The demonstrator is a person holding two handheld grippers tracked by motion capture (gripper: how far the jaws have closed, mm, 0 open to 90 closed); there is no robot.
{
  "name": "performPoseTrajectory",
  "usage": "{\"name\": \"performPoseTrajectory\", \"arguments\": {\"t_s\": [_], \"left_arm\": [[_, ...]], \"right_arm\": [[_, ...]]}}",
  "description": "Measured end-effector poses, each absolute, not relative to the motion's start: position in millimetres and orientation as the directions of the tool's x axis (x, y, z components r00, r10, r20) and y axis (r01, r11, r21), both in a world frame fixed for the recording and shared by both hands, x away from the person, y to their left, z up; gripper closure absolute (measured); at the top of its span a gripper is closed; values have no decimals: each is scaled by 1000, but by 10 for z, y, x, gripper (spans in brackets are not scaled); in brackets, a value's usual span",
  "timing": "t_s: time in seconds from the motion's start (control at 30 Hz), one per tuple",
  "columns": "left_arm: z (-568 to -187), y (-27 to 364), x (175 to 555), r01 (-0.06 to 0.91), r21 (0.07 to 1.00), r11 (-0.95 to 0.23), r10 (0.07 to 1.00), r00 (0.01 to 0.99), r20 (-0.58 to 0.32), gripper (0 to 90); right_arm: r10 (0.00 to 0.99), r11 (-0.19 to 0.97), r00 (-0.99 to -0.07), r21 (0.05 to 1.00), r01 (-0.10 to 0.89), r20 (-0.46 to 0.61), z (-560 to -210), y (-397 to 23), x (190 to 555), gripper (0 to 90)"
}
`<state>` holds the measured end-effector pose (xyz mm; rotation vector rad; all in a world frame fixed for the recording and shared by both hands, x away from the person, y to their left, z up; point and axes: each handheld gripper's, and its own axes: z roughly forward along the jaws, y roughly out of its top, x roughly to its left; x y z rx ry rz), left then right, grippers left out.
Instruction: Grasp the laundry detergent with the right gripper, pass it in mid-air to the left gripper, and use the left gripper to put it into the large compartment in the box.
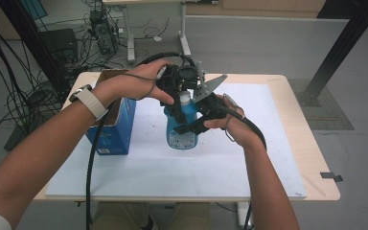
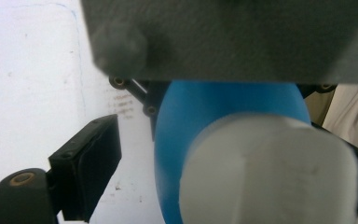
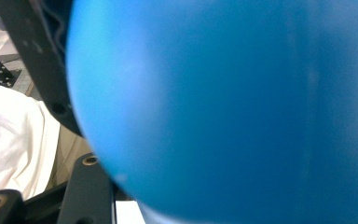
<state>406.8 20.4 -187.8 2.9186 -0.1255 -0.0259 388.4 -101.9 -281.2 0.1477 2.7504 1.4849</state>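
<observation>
The bottle (image 1: 181,125), blue with a white cap (image 1: 185,97), is standing upright on the white mat (image 1: 220,163) near the middle of the table (image 1: 316,177), just right of the blue box (image 1: 115,129). It is judged to be rigid plastic with a smooth, likely slippery wall, moderately heavy if filled, which cannot be told from here; the body is best being clamped at its mid or upper part and the cap taken around its sides for twisting. The right gripper (image 1: 191,127) is being held against the bottle body from the right side, its jaws clenched on the blue wall, which is crowding its own view (image 3: 223,107). The left gripper (image 1: 177,93) is being held over the top from the left; in the left gripper view the cap (image 2: 270,172) is sitting between the jaws, with the left pad (image 2: 86,163) standing clearly apart from it, so the jaws are being kept part open around the cap without pressing it; the other pad is hidden behind the cap. The step in hand is judged to be closing on the cap for unscrewing while the body is being steadied. Slipping on the smooth wall is the likely risk.
</observation>
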Motion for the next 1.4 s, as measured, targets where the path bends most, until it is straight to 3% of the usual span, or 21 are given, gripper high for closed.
{"name": "performPoseTrajectory", "arguments": {"t_s": [0.3,0.7,1.4], "left_arm": [[-1916,202,4064,-107,208,-972,-116,993,-28,267],[-1929,219,4060,-97,212,-972,-113,991,-66,364],[-1915,225,4039,-97,211,-973,-109,993,-43,373]], "right_arm": [[89,547,-995,834,76,33,-2806,-1011,3876,432],[90,550,-995,830,90,48,-2829,-1003,3880,432],[95,555,-995,828,77,29,-2816,-996,3887,433]]}}
